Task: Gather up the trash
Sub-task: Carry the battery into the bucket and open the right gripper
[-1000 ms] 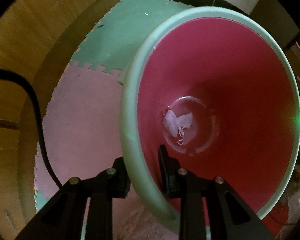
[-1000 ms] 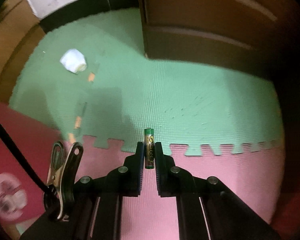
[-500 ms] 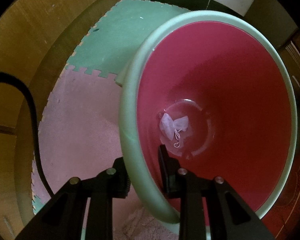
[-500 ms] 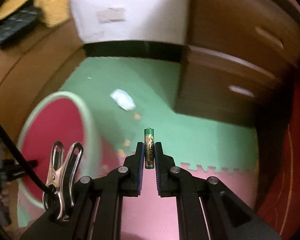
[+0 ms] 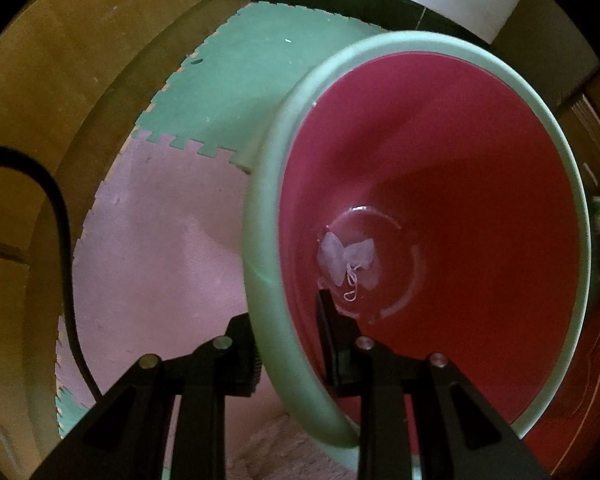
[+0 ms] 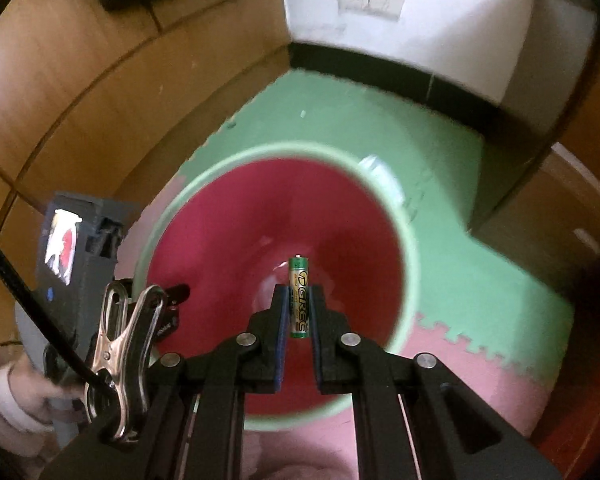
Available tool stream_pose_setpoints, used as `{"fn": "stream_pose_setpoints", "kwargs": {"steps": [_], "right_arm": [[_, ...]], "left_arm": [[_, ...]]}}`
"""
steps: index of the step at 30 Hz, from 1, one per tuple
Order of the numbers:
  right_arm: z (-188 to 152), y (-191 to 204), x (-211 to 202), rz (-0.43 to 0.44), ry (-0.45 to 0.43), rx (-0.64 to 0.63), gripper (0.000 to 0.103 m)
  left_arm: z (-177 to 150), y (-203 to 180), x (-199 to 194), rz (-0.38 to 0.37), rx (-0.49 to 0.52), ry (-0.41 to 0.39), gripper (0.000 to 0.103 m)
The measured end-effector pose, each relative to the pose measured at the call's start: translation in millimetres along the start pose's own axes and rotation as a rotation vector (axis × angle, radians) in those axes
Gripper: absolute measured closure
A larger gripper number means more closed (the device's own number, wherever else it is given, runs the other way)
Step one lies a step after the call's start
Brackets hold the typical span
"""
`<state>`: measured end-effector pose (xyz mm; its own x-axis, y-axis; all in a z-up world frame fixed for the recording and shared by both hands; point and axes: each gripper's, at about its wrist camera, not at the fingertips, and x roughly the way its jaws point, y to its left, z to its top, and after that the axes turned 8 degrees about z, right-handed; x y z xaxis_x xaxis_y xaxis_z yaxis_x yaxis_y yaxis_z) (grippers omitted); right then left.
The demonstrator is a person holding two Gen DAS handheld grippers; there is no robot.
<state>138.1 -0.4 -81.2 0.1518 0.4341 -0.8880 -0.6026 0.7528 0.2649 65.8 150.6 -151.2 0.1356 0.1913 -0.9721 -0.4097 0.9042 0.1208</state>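
The right tool (image 6: 298, 312) is pinching a green battery (image 6: 298, 298) upright, hanging over the red inside of the bin (image 6: 384, 196). The left tool (image 5: 287, 344) is clamping the bin's pale green rim (image 5: 259, 264). A crumpled white scrap (image 5: 346, 258) is lying at the bin's bottom; the bin is standing on foam floor mats (image 5: 159, 248).

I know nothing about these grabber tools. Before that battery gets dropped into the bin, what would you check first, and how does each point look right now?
1. battery clamped between the right gripper pads: ok.
2. Battery over the bin mouth, not its rim: ok, as this view shows it.
3. Left gripper steadying the bin by its rim, one finger inside and one outside: ok.
4. Room in the bin: ok, only a crumpled white scrap lies at the bottom.
5. Height of the battery above the rim: cannot tell.
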Motion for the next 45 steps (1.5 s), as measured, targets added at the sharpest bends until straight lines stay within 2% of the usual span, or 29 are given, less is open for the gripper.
{"fn": "stream_pose_setpoints", "kwargs": {"steps": [7,12,24,30,33,37,45], "right_arm": [[12.8,-7.1,32.3,-0.021,0.085,0.003,0.092],[14.4,-13.8,54.0,-0.005,0.126,0.033,0.092],[20.8,-4.9,96.2,-0.002,0.246,0.029,0.092],[23.8,1.0,98.0,0.029,0.234,0.018,0.092],[22.9,3.3,96.0,0.019,0.221,0.010,0.087],[21.3,4.1,92.8,0.027,0.207,0.027,0.085],[17.4,7.5,59.8,0.058,0.135,0.022,0.084]], "left_arm": [[0.5,-0.2,-1.2,0.002,-0.021,-0.012,0.079],[1.4,-0.7,-1.0,0.006,-0.021,-0.013,0.079],[-0.9,1.7,0.1,0.005,-0.029,-0.018,0.080],[1.4,2.7,1.6,0.000,-0.034,-0.007,0.080],[0.8,2.9,2.2,0.000,-0.033,-0.008,0.080],[-0.1,3.6,3.3,0.000,-0.033,-0.005,0.080],[-2.9,3.8,8.2,0.010,-0.035,0.006,0.080]]}}
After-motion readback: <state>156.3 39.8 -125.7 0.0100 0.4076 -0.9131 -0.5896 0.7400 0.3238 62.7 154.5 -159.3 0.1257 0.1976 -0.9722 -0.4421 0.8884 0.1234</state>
